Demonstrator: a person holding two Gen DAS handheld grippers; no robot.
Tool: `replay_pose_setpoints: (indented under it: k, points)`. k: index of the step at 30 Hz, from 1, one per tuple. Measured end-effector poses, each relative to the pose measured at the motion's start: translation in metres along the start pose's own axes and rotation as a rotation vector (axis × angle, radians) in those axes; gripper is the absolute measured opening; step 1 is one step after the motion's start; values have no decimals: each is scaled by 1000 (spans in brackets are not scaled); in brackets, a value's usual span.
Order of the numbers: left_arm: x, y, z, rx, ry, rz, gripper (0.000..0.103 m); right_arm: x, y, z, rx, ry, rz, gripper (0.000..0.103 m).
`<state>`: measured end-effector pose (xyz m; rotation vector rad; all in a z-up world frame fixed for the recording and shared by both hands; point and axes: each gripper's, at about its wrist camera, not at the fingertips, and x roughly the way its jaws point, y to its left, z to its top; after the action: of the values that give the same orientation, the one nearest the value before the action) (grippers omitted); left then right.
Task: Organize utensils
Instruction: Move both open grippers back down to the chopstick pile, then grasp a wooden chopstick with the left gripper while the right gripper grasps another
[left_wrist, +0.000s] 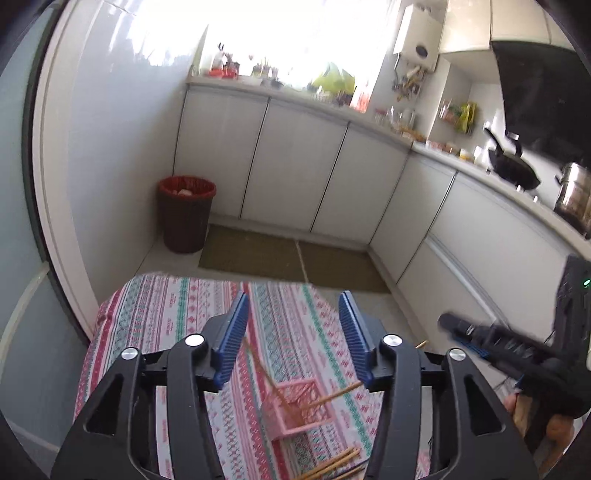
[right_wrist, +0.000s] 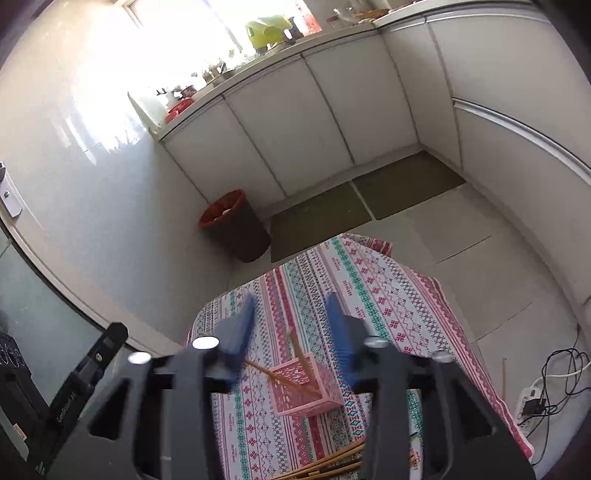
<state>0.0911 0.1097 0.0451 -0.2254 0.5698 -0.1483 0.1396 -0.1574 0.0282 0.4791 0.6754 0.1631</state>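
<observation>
A pink lattice basket (left_wrist: 295, 408) stands on the patterned tablecloth (left_wrist: 166, 306) with a few wooden chopsticks (left_wrist: 266, 376) leaning out of it. More chopsticks (left_wrist: 332, 463) lie loose at the near edge. My left gripper (left_wrist: 293, 336) is open and empty, held above the basket. In the right wrist view the basket (right_wrist: 304, 387) sits below my right gripper (right_wrist: 291, 332), which is open and empty and blurred. Loose chopsticks (right_wrist: 332, 461) lie near its base. The right gripper (left_wrist: 461, 332) also shows at the right of the left wrist view.
A dark waste bin (left_wrist: 187, 214) with a red liner stands on the floor by the wall. White cabinets (left_wrist: 295, 166) and floor mats (left_wrist: 291, 254) lie beyond the table. A power strip with cables (right_wrist: 535, 400) and a single stick (right_wrist: 503, 376) lie on the floor at right.
</observation>
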Motion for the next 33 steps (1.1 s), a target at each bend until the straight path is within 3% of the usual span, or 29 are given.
replay_pose_setpoints:
  k: [1,3,5,7,10,15,18,22,26,28,30,33]
  points:
    - [6,-2,-3,15,41,10,55,-6,-5,-1,23,-46,-15,86]
    - [16,-5,-13,44,114,20,57,-20,-15,-2,51,-116,-55,88]
    - [26,-9,-27,86,189,9,68,-25,-23,-2,44,-125,-79,90]
    - [34,-15,-44,146,257,-4,69,-27,-35,-5,60,-112,-106,93]
    - [42,-25,-71,223,355,-54,85,-20,-56,-10,95,-32,-140,93]
    - [62,-46,-118,325,532,-135,88,-4,-99,-24,191,123,-170,93]
    - [81,-55,-148,348,642,-132,88,7,-128,-31,245,206,-206,93]
    - [97,-71,-186,409,709,-120,82,18,-161,-45,326,301,-236,93]
    - [102,-77,-200,484,733,-77,77,33,-182,-56,401,400,-194,93]
    - [106,-61,-201,461,773,-44,76,38,-183,-62,405,438,-200,93]
    - [113,-35,-205,417,829,5,69,46,-182,-67,391,474,-200,93]
    - [124,1,-212,350,879,48,50,52,-177,-73,369,509,-198,93]
